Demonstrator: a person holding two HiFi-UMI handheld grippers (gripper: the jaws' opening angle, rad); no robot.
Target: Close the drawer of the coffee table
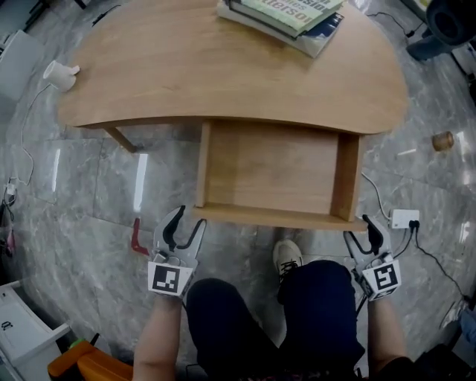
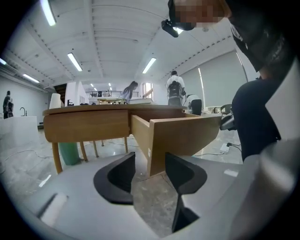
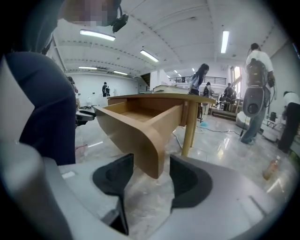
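The wooden coffee table (image 1: 149, 67) has its drawer (image 1: 271, 171) pulled far out toward me, and the drawer is empty inside. My left gripper (image 1: 187, 228) is open just before the drawer front's left corner. In the left gripper view that corner (image 2: 183, 136) lines up with the gap of the left gripper (image 2: 149, 172). My right gripper (image 1: 362, 237) is open at the front's right corner. The right gripper view shows the rounded drawer corner (image 3: 140, 131) above the gap of the right gripper (image 3: 151, 180). I cannot tell whether either gripper touches the wood.
A stack of books (image 1: 294, 18) lies on the tabletop's far right, and a white object (image 1: 62, 74) on its left end. On the marble floor are a red item (image 1: 137, 238), a white adapter with cable (image 1: 405, 218) and a small cylinder (image 1: 442, 141). My knees and a shoe (image 1: 286, 257) are below the drawer.
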